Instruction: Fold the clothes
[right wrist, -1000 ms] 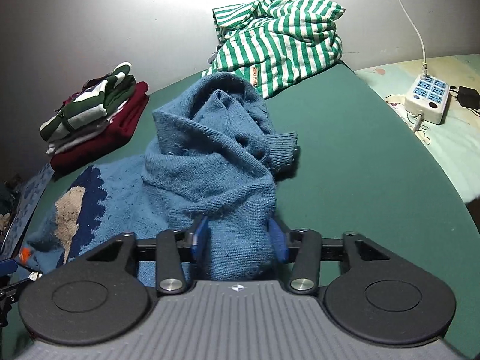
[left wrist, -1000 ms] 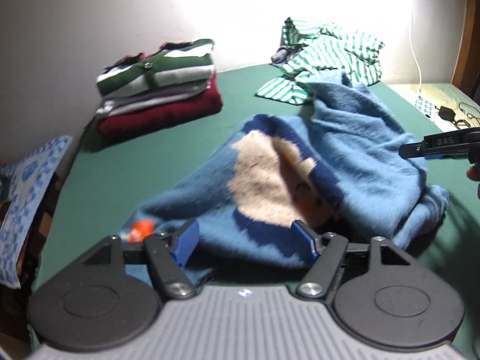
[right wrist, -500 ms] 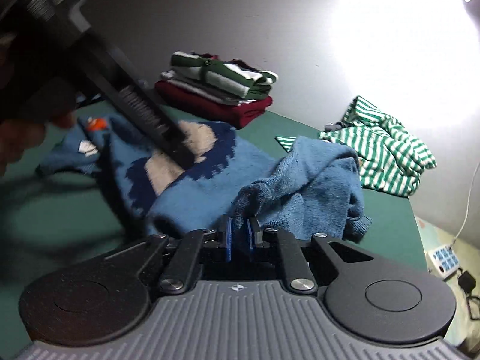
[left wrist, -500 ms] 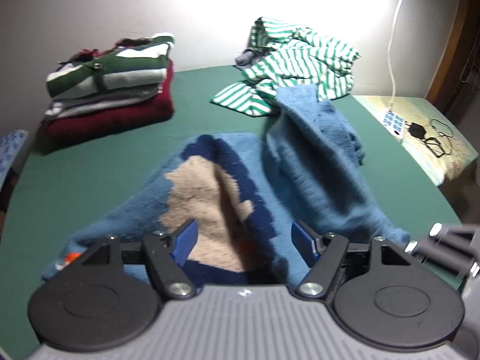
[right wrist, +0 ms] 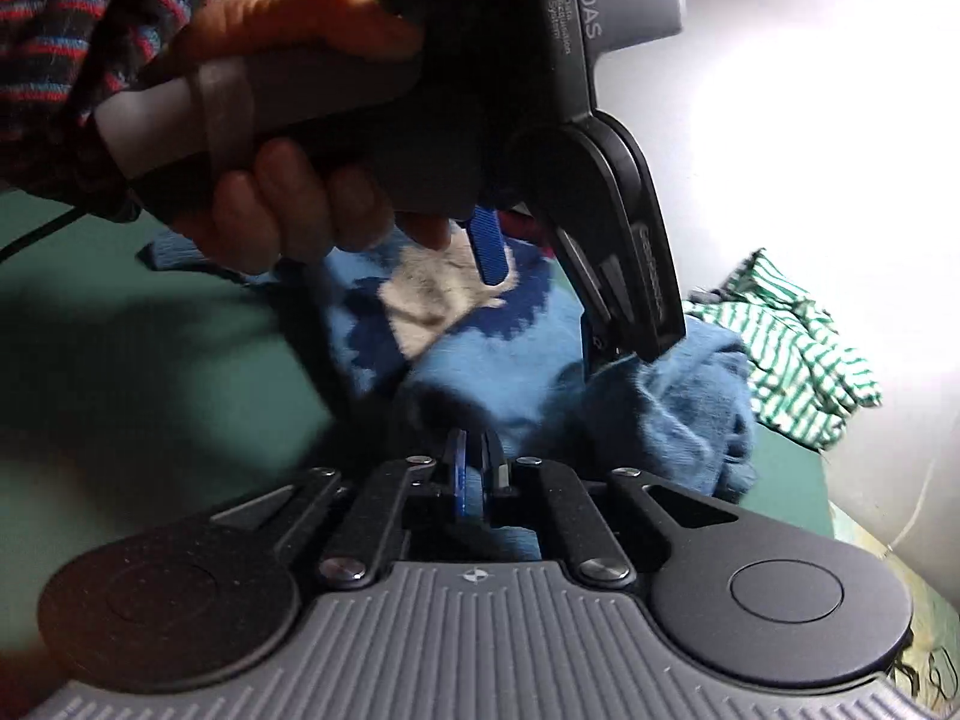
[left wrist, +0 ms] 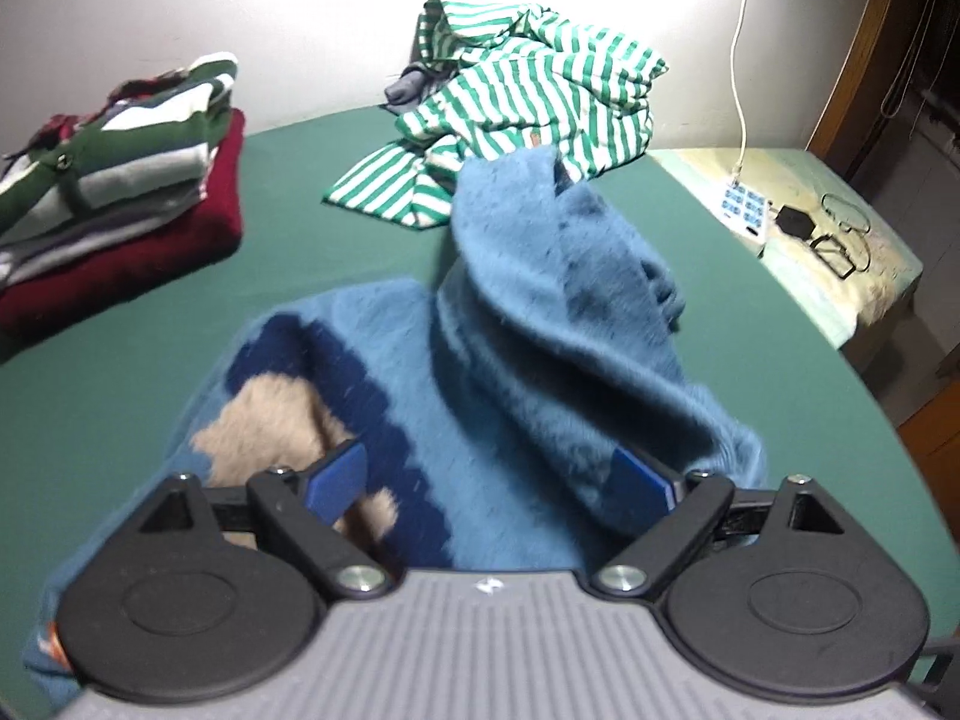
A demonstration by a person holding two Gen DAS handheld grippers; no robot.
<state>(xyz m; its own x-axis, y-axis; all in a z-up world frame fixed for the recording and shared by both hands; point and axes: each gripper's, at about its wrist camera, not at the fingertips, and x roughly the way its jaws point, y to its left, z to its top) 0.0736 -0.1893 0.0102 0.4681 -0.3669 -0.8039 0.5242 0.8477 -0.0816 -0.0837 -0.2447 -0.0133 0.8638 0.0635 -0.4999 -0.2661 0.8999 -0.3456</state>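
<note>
Swung hard across the table within the last second, the right gripper (right wrist: 477,474) now looks sideways at the left gripper (left wrist: 486,480), its blue pads pinched together on a fold of the fuzzy light-blue knitted sweater (left wrist: 510,360) that a second ago sat loosely between spread fingers. That sweater, with a navy-and-beige pattern, lies rumpled on the green table top (left wrist: 150,360), one part humped up toward the far side. Relative to the sweater, a stack of folded red, grey and green-striped garments (left wrist: 114,180) sits far left, and a crumpled green-and-white striped shirt (left wrist: 528,102) lies just beyond it, touching its raised hump. A white power strip (left wrist: 744,207) rests far right, off the green cloth.

Over the sweater's near edge, the left gripper stands wide open, clutching nothing, in a hand (right wrist: 288,222) with a striped sleeve.

Judged by its drape, the knit is soft, limp and fairly thick; it should sag from any single hold and stretch if dragged. Hems, shoulders or cuffs look like the soundest places to grip, two points apart, so it spreads flat for folding.
</note>
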